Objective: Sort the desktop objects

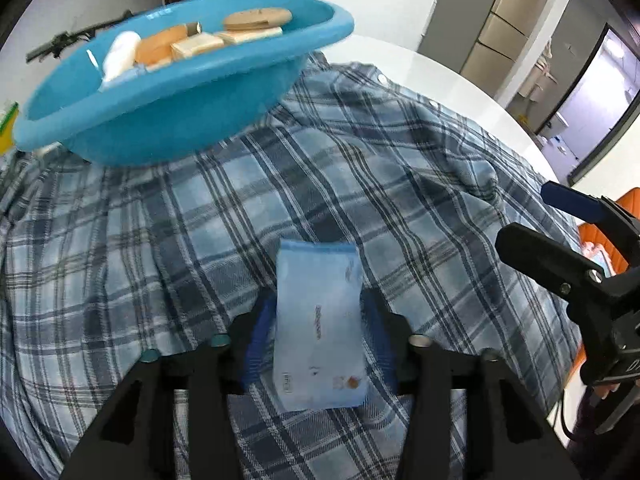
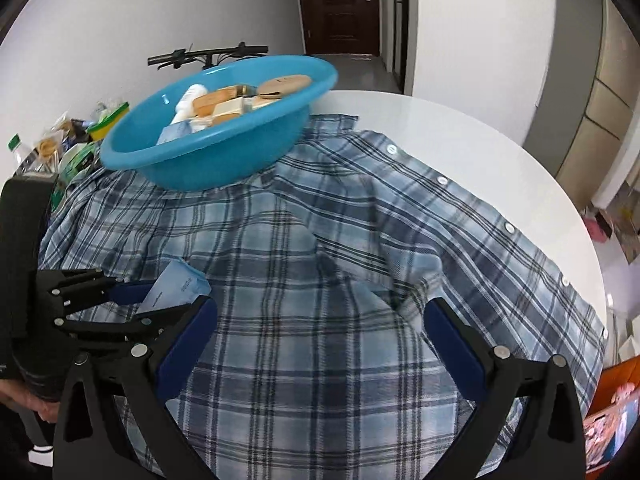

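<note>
Packet: a pale blue tissue packet (image 1: pixel 320 320) stands between the blue pads of the left gripper (image 1: pixel 318 332), low centre of the left wrist view; in the right wrist view it shows at lower left (image 2: pixel 176 286).
Left jaws: closed on the packet from both sides, held partly open by its width.
Right jaws: the right gripper (image 2: pixel 320 340) is spread wide with nothing between the pads, only cloth below.
Right gripper from the left view: at the right edge (image 1: pixel 568 248).
Shirt: a blue plaid shirt (image 2: pixel 320 240) is spread across the desk, under both grippers, with its white buttons along the right side.
Basin: a blue plastic basin (image 1: pixel 180 120) sits on the shirt's far edge, upper left of the frame, holding a white bottle (image 1: pixel 120 54), tan blocks and a round wooden piece.
Desk: a white round desk (image 2: pixel 460 128) is bare beyond the shirt, upper right.
</note>
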A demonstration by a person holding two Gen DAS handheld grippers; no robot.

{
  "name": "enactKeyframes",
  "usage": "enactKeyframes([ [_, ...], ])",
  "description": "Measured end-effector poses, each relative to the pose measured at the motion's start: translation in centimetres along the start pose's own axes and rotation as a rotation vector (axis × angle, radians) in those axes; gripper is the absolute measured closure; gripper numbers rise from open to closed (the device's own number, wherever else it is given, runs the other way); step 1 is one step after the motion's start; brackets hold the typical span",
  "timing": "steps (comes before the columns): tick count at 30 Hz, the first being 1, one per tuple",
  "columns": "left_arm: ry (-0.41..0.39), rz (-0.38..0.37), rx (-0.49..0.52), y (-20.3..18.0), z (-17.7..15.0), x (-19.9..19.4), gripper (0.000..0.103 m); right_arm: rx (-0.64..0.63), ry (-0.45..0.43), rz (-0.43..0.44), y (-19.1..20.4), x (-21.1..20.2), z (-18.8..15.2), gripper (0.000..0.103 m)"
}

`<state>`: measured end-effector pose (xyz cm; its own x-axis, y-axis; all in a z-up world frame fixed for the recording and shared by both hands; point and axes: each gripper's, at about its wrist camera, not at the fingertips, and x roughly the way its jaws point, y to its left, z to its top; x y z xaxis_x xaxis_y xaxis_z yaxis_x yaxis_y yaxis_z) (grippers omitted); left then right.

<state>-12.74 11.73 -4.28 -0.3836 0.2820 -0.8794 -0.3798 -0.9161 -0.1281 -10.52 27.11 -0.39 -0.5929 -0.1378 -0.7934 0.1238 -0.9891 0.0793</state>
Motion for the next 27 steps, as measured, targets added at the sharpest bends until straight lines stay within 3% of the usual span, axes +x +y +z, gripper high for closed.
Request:
enactKeyframes([
  [1,-0.023,0.016,-0.002,0.0,-0.1,-0.4,0.027,0.001,0.000,0.003,0.1,0.0,0.0,0.001],
  [2,-0.052,0.025,-0.005,0.2,-0.3,-1.0,0.021,0.000,-0.001,0.005,0.2,0.0,0.0,0.001],
  [8,-0.106,0.066,-0.096,4.3,-1.7,-4.4,0.018,-0.044,-0.002,0.040,2.2,0.3,0.3,0.001],
  [13,-0.051,0.158,-0.158,9.1,-5.4,-6.5,0.018,-0.110,0.019,0.069,5.0,1.2,0.0,0.001],
  [16,0.040,0.197,-0.195,10.9,-8.6,-7.2,0.018,-0.146,0.027,0.071,6.1,1.5,-0.3,0.001],
  [22,0.072,0.215,-0.280,11.9,-12.4,-8.8,0.018,-0.148,0.029,0.093,7.2,1.9,-0.4,0.001],
  [27,0.103,0.141,-0.270,10.5,-13.7,-8.0,0.018,-0.184,0.033,0.104,8.5,1.9,-0.8,0.001],
])
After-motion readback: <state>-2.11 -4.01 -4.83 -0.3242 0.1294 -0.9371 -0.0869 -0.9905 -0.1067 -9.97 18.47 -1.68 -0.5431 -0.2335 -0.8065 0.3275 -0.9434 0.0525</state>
